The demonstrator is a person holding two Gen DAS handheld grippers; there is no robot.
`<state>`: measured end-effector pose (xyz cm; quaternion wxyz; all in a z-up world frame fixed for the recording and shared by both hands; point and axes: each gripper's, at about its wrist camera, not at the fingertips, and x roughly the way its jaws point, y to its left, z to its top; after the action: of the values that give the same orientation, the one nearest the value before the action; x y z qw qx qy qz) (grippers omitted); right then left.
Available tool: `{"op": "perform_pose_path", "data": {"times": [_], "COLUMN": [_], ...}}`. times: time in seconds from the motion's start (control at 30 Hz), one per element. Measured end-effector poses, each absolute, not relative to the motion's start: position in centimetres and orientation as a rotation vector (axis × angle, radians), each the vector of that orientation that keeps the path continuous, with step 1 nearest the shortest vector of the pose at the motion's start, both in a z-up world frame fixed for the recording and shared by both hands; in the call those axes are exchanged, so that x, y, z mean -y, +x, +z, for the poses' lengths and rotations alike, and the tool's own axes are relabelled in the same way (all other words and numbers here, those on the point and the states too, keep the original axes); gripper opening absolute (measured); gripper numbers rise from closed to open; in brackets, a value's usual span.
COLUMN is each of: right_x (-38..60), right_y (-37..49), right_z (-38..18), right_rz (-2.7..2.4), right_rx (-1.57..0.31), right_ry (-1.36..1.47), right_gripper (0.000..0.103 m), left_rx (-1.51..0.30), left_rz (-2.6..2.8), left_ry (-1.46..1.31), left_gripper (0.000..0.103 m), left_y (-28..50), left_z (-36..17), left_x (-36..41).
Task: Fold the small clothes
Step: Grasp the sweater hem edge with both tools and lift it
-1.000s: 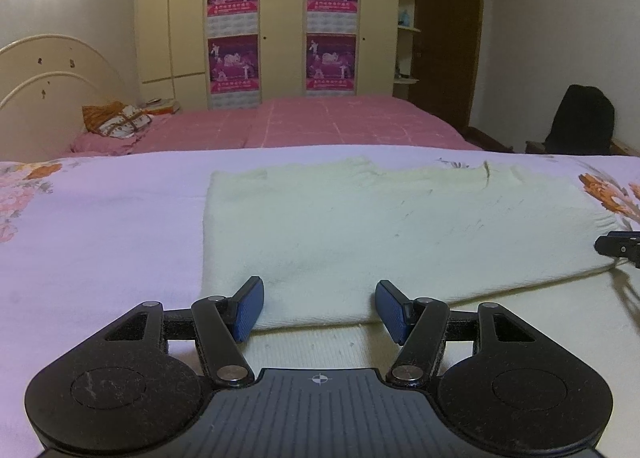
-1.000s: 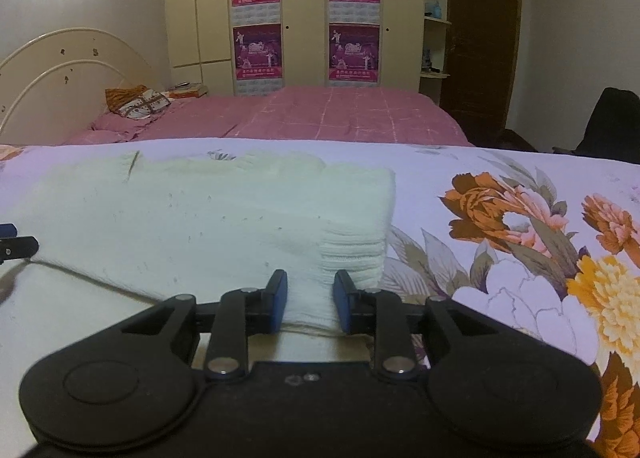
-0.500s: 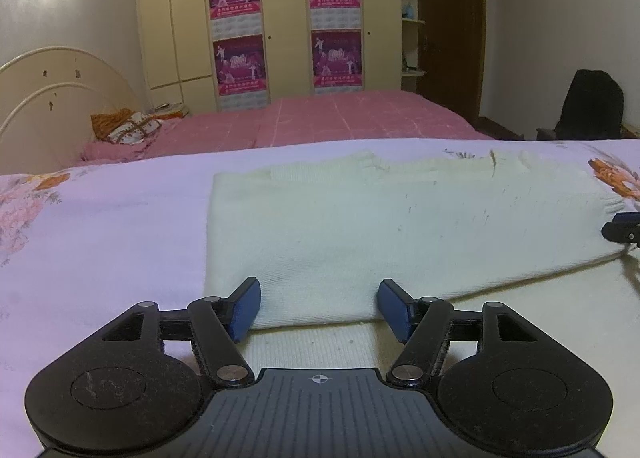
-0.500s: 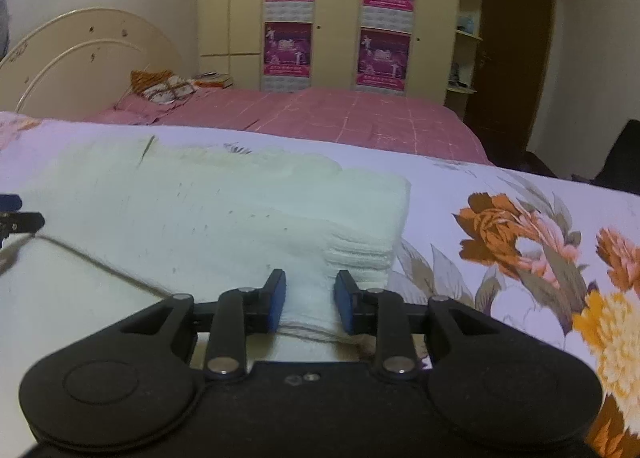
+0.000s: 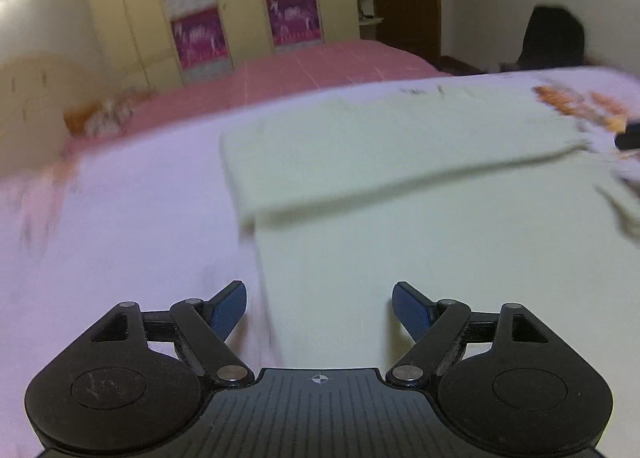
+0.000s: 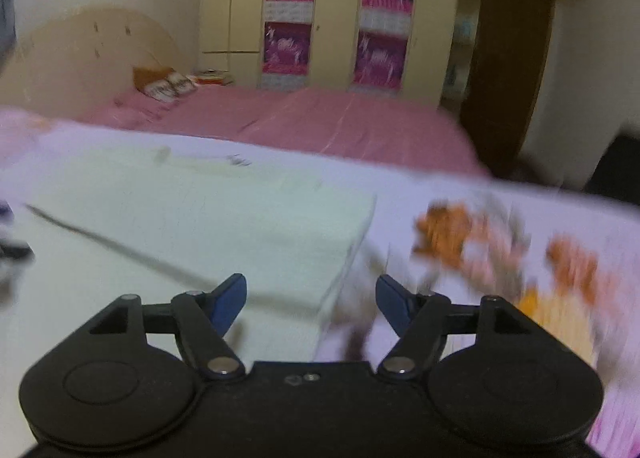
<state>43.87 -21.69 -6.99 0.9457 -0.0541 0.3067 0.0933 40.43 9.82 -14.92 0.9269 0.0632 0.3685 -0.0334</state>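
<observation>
Left claw (image 5: 319, 308) has just been opening and now stands wide, nothing between its pads; it has pulled back from the fold edge it sat at a second ago. The sweater (image 5: 400, 178) lies flat on the bed (image 5: 120, 238), its far part folded over the near. Right claw (image 6: 311, 304) has also just sprung wide, off the hem. Likely one fold is done.
</observation>
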Motion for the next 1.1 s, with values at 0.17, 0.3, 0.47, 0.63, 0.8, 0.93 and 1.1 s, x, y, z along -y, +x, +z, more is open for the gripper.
{"op": "perform_pose_path", "data": {"times": [0.17, 0.3, 0.47, 0.63, 0.8, 0.93, 1.1], "right_x": [26.4, 29.1, 27.9, 27.5, 29.0, 26.4, 25.9], "right_y": [35.1, 27.9, 21.9, 19.1, 18.5, 18.2, 17.2], "right_z": [-6.7, -8.5, -11.2, -11.4, -13.0, -13.5, -11.8], "right_rz": [0.185, 0.250, 0.327, 0.321, 0.322, 0.330, 0.299], "right_rx": [-0.758, -0.883, -0.996, -0.990, -1.002, -1.040, -0.895], "right_ry": [0.070, 0.310, 0.417, 0.529, 0.766, 0.626, 0.648], "right_gripper": [0.050, 0.045, 0.048, 0.049, 0.049, 0.006, 0.005], "left_rx": [-0.839, -0.867, -0.878, -0.853, -0.847, -0.892, -0.819], "left_rz": [-0.072, -0.163, -0.287, -0.311, -0.334, -0.271, -0.271], "left_ry": [-0.186, -0.493, -0.708, -0.854, -0.843, -0.778, -0.797], "left_gripper": [0.055, 0.052, 0.052, 0.051, 0.046, 0.003, 0.003], "left_y": [28.8, 21.4, 17.0, 17.0, 18.1, 18.6, 17.3], "left_z": [-15.7, -17.1, -19.7, -21.4, -21.8, -22.0, -20.4], "left_x": [-14.1, -16.3, -15.7, -16.7, -16.5, -16.5, -17.3]}}
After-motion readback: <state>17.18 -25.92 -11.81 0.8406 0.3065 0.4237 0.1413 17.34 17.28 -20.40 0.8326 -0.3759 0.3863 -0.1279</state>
